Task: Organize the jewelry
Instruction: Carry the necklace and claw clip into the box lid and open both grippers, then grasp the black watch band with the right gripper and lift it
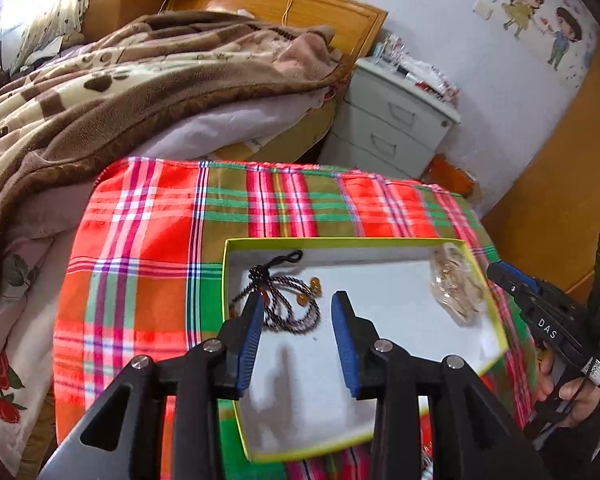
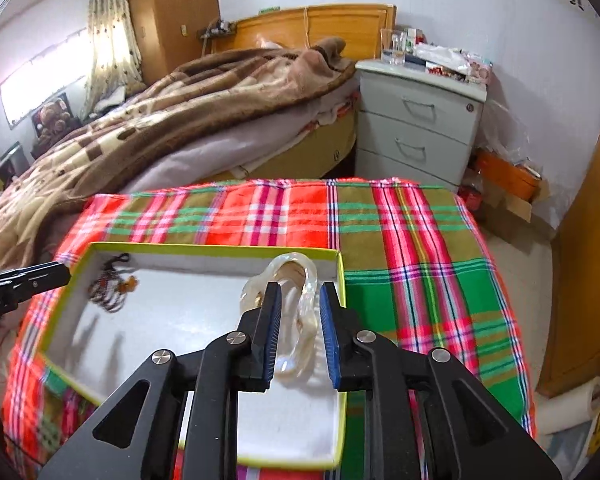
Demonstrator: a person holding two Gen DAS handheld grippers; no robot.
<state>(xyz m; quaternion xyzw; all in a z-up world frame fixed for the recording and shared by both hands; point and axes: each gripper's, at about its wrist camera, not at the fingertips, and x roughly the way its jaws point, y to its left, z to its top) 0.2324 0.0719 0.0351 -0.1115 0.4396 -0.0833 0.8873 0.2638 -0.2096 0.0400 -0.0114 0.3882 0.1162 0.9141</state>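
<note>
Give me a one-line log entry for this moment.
left gripper: open over box | right gripper: open around clear bag | bead necklace: in box | box on plaid cloth

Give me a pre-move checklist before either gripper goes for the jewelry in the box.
1. Box sits flat on the plaid cloth: ok.
2. Beaded necklace lies inside the box, at its far left corner: ok.
3. Left gripper open and holding nothing, above the necklace: ok.
4. Clear bag of jewelry sits between the fingers of the right gripper: ok.
5. Right fingers actually pressing the bag: cannot tell; gaps show on both sides.
6. Bag fully inside the box: cannot tell; it lies against the far right wall.
</note>
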